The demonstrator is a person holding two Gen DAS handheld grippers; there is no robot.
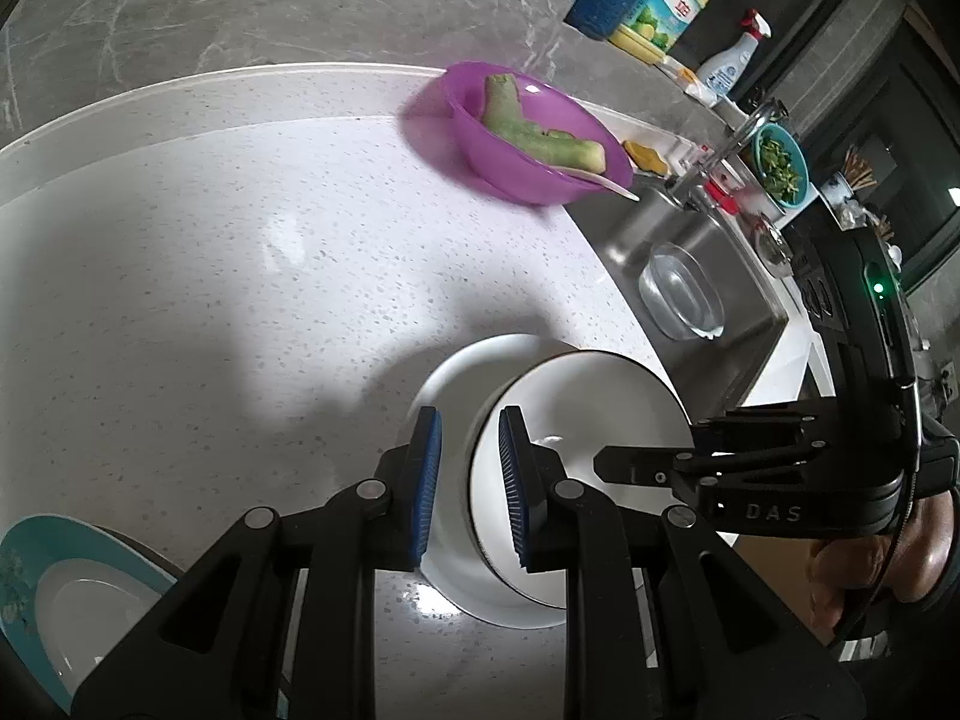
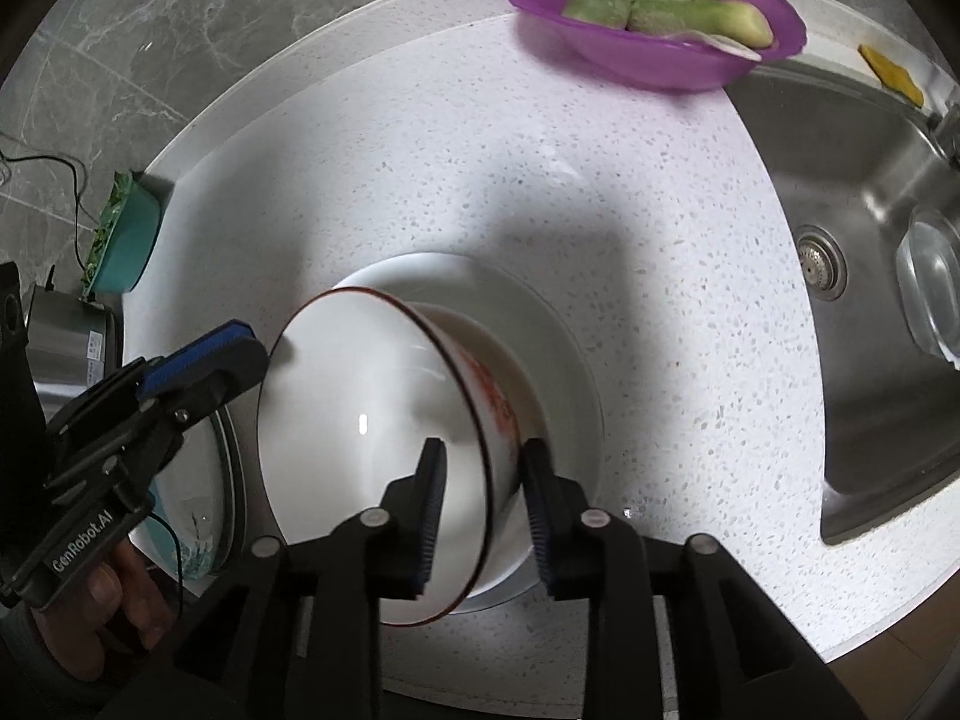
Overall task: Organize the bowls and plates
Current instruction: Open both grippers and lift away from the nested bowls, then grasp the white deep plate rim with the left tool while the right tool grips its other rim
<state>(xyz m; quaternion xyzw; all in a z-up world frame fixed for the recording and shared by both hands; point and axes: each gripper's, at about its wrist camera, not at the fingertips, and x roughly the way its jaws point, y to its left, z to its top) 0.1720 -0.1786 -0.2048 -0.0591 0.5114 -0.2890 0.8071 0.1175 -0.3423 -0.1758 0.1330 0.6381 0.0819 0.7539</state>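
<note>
A white bowl [image 2: 360, 420] with a dark rim and red pattern lies tilted on its side over a white plate [image 2: 540, 324] on the speckled counter. My left gripper [image 1: 470, 489] is shut on the bowl's [image 1: 588, 408] rim, one blue pad inside and one outside, above the plate [image 1: 456, 378]. In the right wrist view its finger [image 2: 204, 360] touches the rim's left side. My right gripper [image 2: 485, 516] straddles the near rim, one pad inside the bowl and one outside, with a gap showing; it is open.
A purple bowl [image 1: 498, 162] with green vegetable pieces sits at the counter's back edge, next to the steel sink [image 2: 870, 180], which holds a glass dish [image 2: 930, 282]. A teal plate [image 1: 36, 546] with a white plate on it lies left. Bottles [image 1: 660, 0] stand behind.
</note>
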